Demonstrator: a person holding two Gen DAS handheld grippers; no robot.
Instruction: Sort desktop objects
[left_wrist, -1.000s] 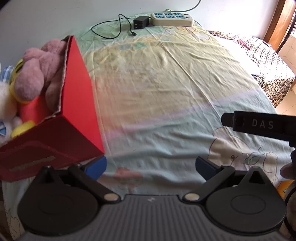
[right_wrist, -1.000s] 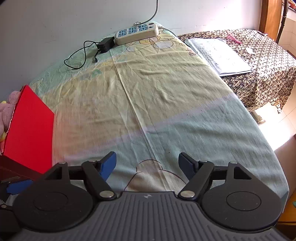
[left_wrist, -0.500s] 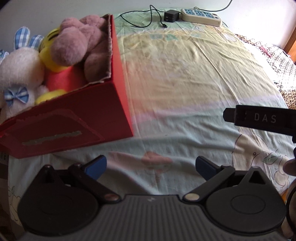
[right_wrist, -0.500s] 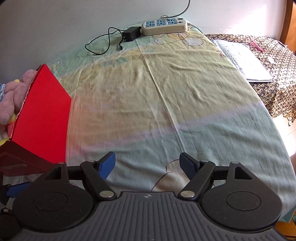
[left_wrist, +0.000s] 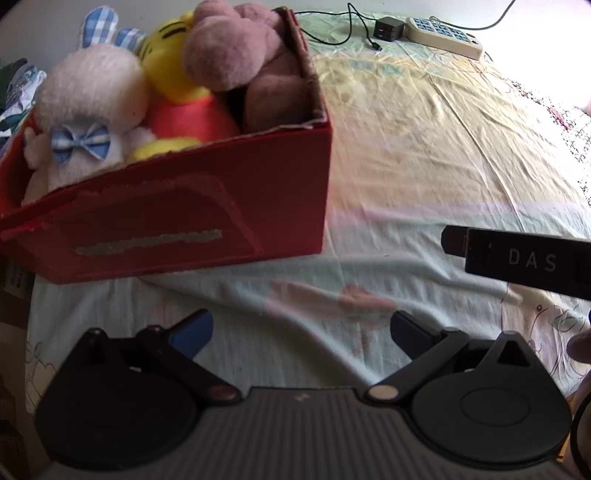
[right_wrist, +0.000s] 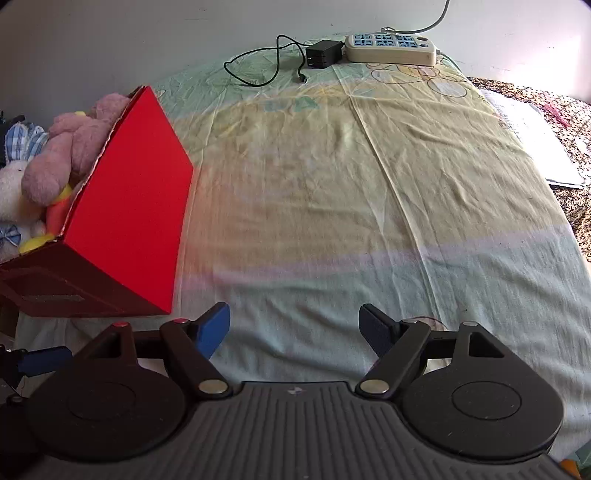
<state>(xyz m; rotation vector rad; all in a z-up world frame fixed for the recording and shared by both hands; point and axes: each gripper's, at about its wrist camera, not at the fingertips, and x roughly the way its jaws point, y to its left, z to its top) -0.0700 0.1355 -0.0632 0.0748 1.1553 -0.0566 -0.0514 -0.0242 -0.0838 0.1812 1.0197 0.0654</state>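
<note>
A red cardboard box sits at the left of the cloth-covered table and holds plush toys: a white rabbit with a blue bow, a yellow and orange toy and a pink one. My left gripper hovers open in front of the box with nothing between its blue-tipped fingers. Over the table's near middle, my right gripper is open and holds nothing; its black body marked "DAS" shows at the right of the left wrist view.
A beige power strip and a black adapter with its cable lie at the table's far edge. Papers rest on a patterned cloth to the right. A fingertip shows at the right edge.
The left gripper has swung left and nearer the red box, so the toys inside fill more of its view. The right gripper has turned left too. Both stayed open.
</note>
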